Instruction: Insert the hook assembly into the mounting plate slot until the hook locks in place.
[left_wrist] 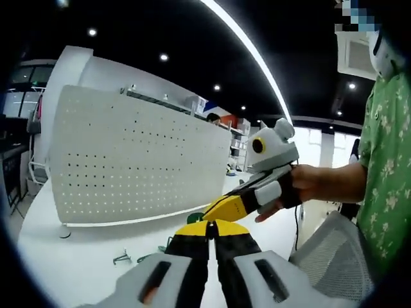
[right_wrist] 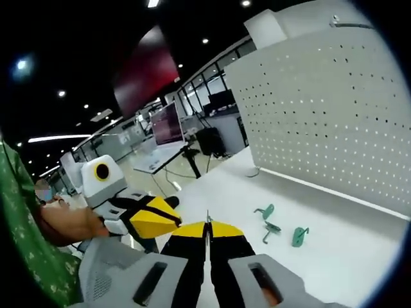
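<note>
In the left gripper view, the left tongs (left_wrist: 210, 229) rise from the bottom edge with their yellow tips pressed together, clenched. A thin metal piece seems to stand up between the tips, but it is too small to name. The right tongs (left_wrist: 218, 209) reach in from the right, held by a person's hand (left_wrist: 302, 186), and their yellow tips nearly meet those of the left tongs, also closed as far as can be seen. Beyond both stands the white perforated mounting plate (left_wrist: 128, 160), upright on the white desk (left_wrist: 70, 263), far and to the left of the tongs. Green hooks (left_wrist: 122, 258) lie on the desk just left of the left tongs, near the foot of the plate. A wide bare strip of desk runs in front of the plate; the desk's right edge falls away beside a mesh chair (left_wrist: 331, 253).

In the right gripper view, the right tongs (right_wrist: 207, 230) come up from the bottom, tips shut tight on a thin metal sliver that cannot be identified. The left tongs (right_wrist: 168, 215) enter from the left, closed, just beside them. The mounting plate (right_wrist: 334, 109) stands far right. Three green hooks (right_wrist: 281, 228) lie on the desk (right_wrist: 347, 256) right of the tongs, between them and the plate, apart from both. Open desk stretches ahead; its left edge gives onto the floor.
</note>
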Motion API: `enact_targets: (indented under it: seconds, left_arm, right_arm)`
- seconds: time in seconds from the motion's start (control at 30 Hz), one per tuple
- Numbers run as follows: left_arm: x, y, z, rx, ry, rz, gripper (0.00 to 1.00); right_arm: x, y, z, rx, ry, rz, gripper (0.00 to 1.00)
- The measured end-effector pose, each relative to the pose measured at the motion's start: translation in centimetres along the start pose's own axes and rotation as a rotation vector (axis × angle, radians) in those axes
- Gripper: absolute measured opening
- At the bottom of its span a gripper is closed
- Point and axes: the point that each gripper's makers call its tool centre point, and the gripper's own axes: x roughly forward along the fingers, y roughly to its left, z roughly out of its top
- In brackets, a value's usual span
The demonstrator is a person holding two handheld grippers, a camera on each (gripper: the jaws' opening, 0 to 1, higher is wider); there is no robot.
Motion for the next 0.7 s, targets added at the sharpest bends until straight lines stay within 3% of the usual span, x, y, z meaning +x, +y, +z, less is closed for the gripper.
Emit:
enact_targets:
  seconds: [0.13,0.33,0.43,0.5,0.7]
  left_arm:
    - [0.2,0.1,0.1,0.014,-0.002,0.019,0.03]
    - [0.5,-0.2,-0.2,0.105,0.036,0.054,0.10]
    - [0.6,0.1,-0.2,0.147,0.053,0.095,0.14]
    - [0.4,1.0,0.1,0.187,0.054,0.160,0.14]
    - [0.5,1.3,0.5,0.193,0.050,0.211,0.12]
  right_arm:
    - [-0.1,-0.2,0.2,0.004,-0.006,-0.012,0.00]
    - [-0.1,-0.1,0.4,0.015,-0.014,-0.016,0.00]
    - [-0.1,0.0,0.5,0.016,-0.020,-0.021,0.00]
    - [-0.2,0.0,0.6,0.015,-0.022,-0.026,0.00]
    - [-0.2,0.2,1.1,0.020,-0.042,-0.036,0.00]
